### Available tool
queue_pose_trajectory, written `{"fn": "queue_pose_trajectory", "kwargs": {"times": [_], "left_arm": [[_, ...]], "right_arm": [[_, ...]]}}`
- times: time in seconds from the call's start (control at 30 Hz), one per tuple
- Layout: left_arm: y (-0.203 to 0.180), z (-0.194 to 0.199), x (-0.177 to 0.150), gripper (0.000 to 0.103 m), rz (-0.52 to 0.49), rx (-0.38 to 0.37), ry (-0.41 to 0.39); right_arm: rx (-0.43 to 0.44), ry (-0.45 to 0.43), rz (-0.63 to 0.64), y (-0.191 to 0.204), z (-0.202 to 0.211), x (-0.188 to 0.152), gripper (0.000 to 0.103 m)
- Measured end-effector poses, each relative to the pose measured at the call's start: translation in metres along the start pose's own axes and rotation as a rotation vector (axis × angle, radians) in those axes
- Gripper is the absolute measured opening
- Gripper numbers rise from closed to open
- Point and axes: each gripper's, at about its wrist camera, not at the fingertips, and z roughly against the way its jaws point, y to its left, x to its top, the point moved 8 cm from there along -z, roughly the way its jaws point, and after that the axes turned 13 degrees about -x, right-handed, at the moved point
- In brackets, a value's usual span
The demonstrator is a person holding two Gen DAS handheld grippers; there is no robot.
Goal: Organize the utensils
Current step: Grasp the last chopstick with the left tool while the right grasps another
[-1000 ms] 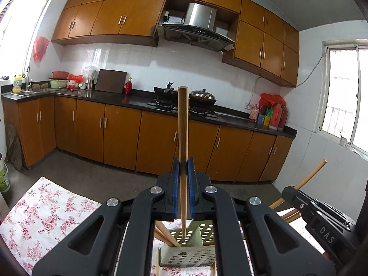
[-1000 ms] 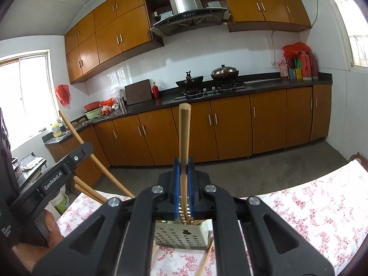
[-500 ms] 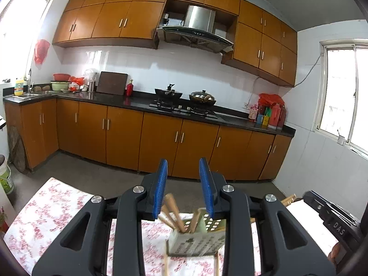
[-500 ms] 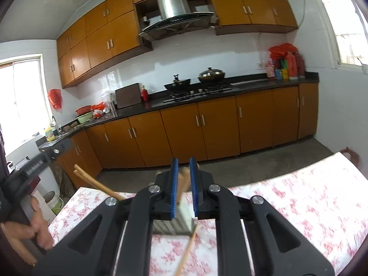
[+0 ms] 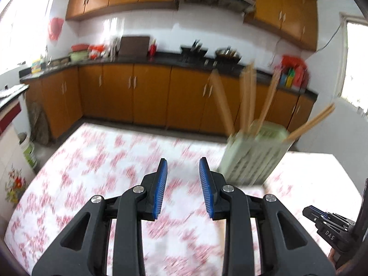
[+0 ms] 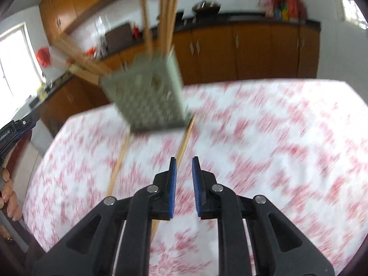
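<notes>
1. Far left, right wrist view: the left gripper (image 6: 13,130) pokes in at the frame edge, person's fingers (image 6: 9,195) wrapped round its handle below. From the left wrist view its blue pads (image 5: 161,188) stand well apart, nothing btwn them, over the floral tablecloth (image 5: 103,158).
2. Next across: a loose chopstick (image 6: 118,162) lies flat on the cloth, running fwd to the base of the holder.
3. Centre-left: pale green perforated holder (image 6: 149,101) stands on the cloth, w/ wooden chopsticks (image 6: 169,11) sticking up out of it, a couple splayed out to its left. Heavy motion blur – count looks like five or six, can't be sure.
4. Second loose chopstick (image 6: 184,147) lies just right of the first, passing beside the right gripper's left pad.
5. Right gripper (image 6: 184,179): jaws parted by a narrow gap, gripping nothing, hovering near the holder.
6. Left wrist view: holder (image 5: 253,156) sits fwd-right of the left gripper (image 5: 182,181); right gripper (image 5: 326,227) at far right edge.
</notes>
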Motion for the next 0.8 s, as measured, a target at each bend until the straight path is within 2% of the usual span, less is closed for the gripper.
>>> {"fn": "queue_pose_trajectory", "kwargs": {"times": [0.2,0.33,0.43,0.67,0.73,0.8], "left_arm": [[0.02,-0.01,-0.038,0.03,0.032,0.013,0.087],[0.022,-0.014,-0.052,0.03,0.038,0.005,0.121],[0.016,-0.018,-0.062,0.03,0.035,-0.009,0.136],[-0.013,-0.033,-0.075,0.03,0.015,-0.09,0.187],[-0.022,-0.039,-0.082,0.036,0.01,-0.113,0.212],[-0.031,-0.046,-0.09,0.037,0.005,-0.136,0.239]], "right_arm": [[-0.008,0.112,0.06,0.035,-0.031,-0.037,0.02],[-0.046,0.119,0.098,0.043,-0.04,-0.044,0.02],[-0.08,0.098,0.129,0.044,-0.041,-0.045,0.012],[-0.159,0.104,0.027,-0.005,-0.052,-0.027,0.008],[-0.198,0.105,-0.013,-0.027,-0.057,-0.02,0.008],[-0.231,0.109,-0.057,-0.051,-0.06,-0.015,0.008]]}}
